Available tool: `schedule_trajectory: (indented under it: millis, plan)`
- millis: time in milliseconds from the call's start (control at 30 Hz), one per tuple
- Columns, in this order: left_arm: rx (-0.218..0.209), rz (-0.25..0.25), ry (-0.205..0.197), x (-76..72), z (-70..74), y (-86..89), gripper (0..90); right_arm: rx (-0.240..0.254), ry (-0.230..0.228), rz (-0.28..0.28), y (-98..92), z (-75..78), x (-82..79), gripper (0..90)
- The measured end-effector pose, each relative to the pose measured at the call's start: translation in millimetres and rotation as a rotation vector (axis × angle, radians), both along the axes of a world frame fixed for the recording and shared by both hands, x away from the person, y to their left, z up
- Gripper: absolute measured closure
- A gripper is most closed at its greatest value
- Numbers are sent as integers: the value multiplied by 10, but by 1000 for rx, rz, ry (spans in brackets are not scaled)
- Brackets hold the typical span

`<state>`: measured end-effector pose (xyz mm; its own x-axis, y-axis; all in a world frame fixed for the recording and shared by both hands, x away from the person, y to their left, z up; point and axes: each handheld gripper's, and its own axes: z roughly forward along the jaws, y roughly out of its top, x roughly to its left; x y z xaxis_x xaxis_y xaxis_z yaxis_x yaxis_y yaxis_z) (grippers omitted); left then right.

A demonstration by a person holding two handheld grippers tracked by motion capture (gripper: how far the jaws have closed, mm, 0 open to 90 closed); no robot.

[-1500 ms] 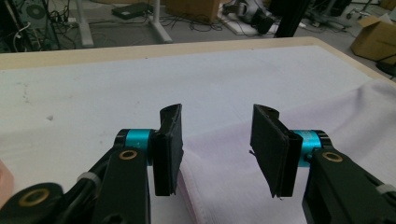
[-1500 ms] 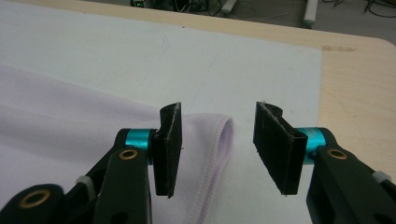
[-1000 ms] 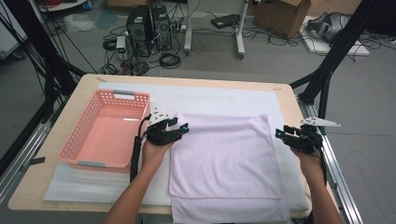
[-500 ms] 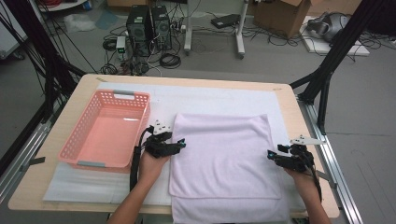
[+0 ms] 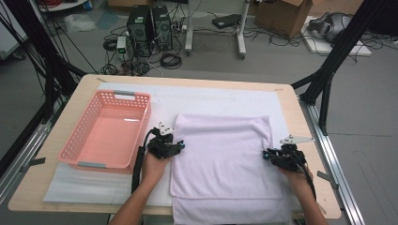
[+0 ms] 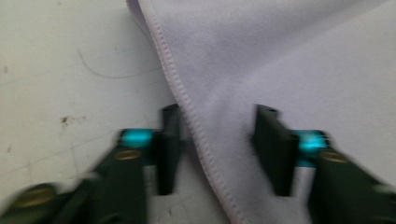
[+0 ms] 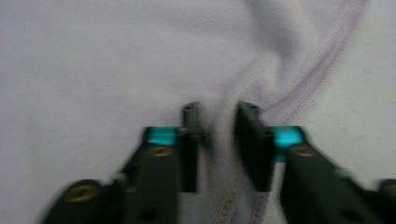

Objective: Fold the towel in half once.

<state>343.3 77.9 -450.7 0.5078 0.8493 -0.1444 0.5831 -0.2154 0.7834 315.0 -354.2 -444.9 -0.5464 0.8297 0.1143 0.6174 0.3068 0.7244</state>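
From the high view, a pale wooden table (image 5: 56,187) stands on a grey floor strewn with cables, two black computer towers (image 5: 149,24) and a cardboard box (image 5: 286,14) beyond its far edge. A white sheet (image 5: 206,96) covers most of the tabletop. A lilac towel (image 5: 225,154), folded double, lies between the two claws, its near edge hanging a little over the table's front. The left gripper (image 5: 179,146) sits at the towel's left hem; just outside it, away from the cloth, rests a pink basket (image 5: 75,152). The right gripper (image 5: 266,154) sits at the towel's right hem, near the table's right edge.

In the left gripper view, the left gripper (image 6: 219,140) straddles the stitched hem of the towel (image 6: 280,56) — one jaw over the scuffed white sheet (image 6: 60,70), the other over the cloth. The jaws have just been closing, yet a clear gap shows, the hem between them unpinched. The towel looks soft, fine-napped, with a neat double seam.

In the right gripper view, the right gripper (image 7: 218,123) has its jaws drawn close, having just been closing, with a raised ridge of towel (image 7: 93,70) bunched between them — it seems pinched, though the blur makes that hard to be sure of. Wrinkles fan out ahead of the jaws.
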Motion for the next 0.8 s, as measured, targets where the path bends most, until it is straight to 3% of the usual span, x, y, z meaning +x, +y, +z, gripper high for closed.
schedule_trajectory:
  millis: [33, 100, 200, 267, 367, 533, 633, 700, 767, 800]
  plan:
    - [-11, 3, -4, -13, -9, -14, 811, 2, 4, -7, 1, 2, -1, 829]
    - [-9, 0, -10, -14, -6, -24, 839, -11, -6, -2, 10, 9, -7, 844]
    - [-51, 18, 8, 23, -4, 4, 852, -51, -38, -14, 15, 17, 4, 854]
    - [-66, 47, -12, 63, 19, 9, 871, -64, -56, -25, 18, 17, 28, 858]
    - [-86, 75, -12, 159, 43, 6, 873, -66, -74, -49, 27, 31, 95, 860]
    - [-81, 125, -32, 373, 116, -4, 873, -53, -112, -89, 61, 80, 277, 861]
    - [-114, 132, -24, 392, 133, -21, 872, -45, -122, -113, 68, 94, 367, 857]
    - [-124, 110, -35, 328, 143, -28, 844, -24, -127, -121, 50, 99, 372, 812]
    - [-159, 106, -64, 219, 163, 6, 674, -6, -132, -133, 18, 136, 319, 695]
    - [-157, 99, -71, 155, 181, 30, 587, 14, -142, -137, -7, 167, 272, 653]
